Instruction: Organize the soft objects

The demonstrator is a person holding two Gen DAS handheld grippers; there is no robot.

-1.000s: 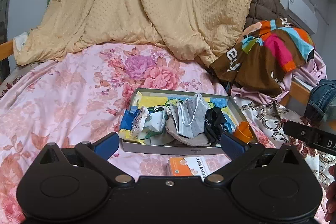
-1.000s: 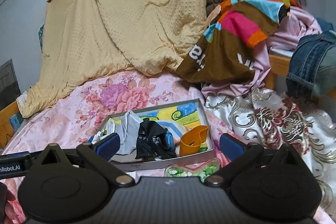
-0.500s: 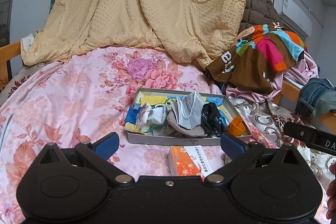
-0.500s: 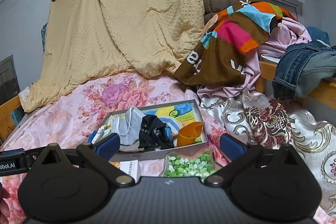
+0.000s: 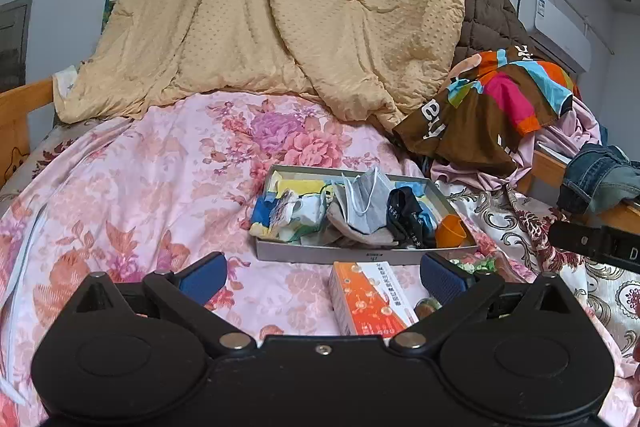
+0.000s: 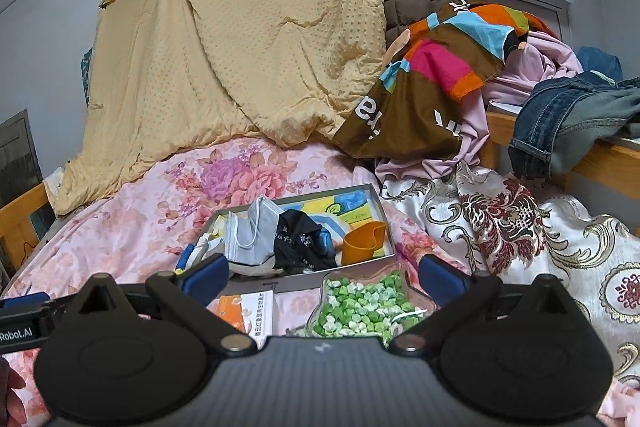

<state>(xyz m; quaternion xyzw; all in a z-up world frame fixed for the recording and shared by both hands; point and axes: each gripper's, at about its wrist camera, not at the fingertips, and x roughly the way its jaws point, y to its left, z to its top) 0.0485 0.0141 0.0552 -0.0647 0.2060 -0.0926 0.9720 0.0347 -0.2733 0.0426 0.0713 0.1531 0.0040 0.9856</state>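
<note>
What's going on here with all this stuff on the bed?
A person holds two black grippers, the left gripper and right gripper, both open and empty. They hover over a pink floral bedspread, facing a shallow grey cardboard tray filled with a grey face mask, a black cloth and an orange cup. Nothing is gripped.

One shallow tray [image 5: 352, 255] holds one grey face mask [image 5: 366, 205], one black cloth [image 6: 298, 241] and one orange cup [image 6: 362, 242], with one orange-and-white box [image 5: 370, 297] and one bag of green pieces [image 6: 360, 307] at its 6 o'clock.
</note>
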